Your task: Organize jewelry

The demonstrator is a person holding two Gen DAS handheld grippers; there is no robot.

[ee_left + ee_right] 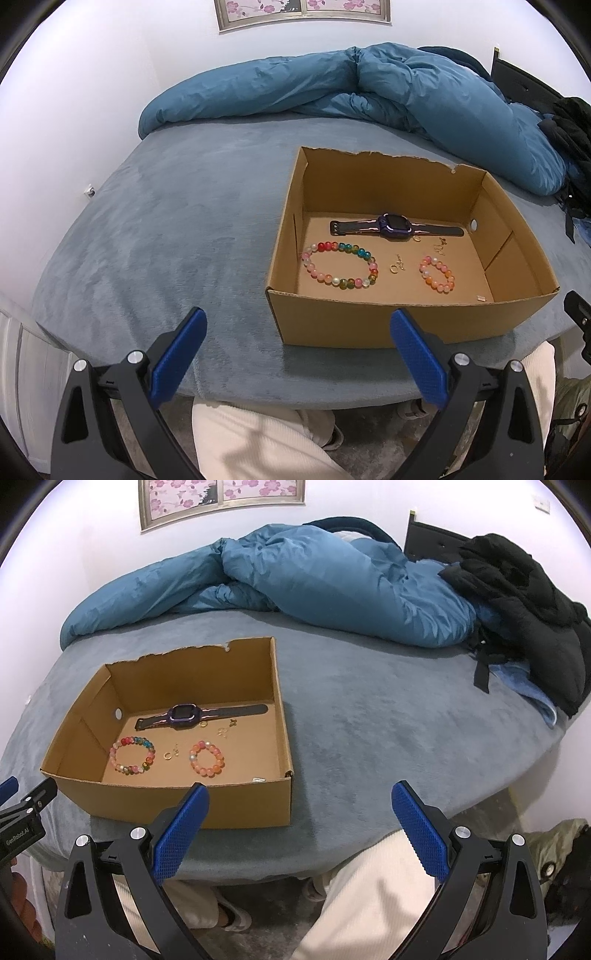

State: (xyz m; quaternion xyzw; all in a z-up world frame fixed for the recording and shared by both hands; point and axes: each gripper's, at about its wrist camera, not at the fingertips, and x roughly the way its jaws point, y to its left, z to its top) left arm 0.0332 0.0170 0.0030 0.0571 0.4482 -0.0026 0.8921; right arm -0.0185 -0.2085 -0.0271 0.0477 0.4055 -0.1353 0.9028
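On bed: cardboard box [402, 321] sat on the grey bed cover [177, 229], open top, far rim torn.
Box contents: purple watch [391, 226] lay flat at the back; large multicolour bead bracelet [340, 264] front left; small pink bead bracelet [437, 274] to its right; tiny gold rings [221, 732] between, too small to tell apart.
Left claw [297, 328]: wide, empty, near box front.
Right claw [300, 801]: wide, empty, beside box.
Behind: blue duvet [369, 85], black clothes [524, 602].
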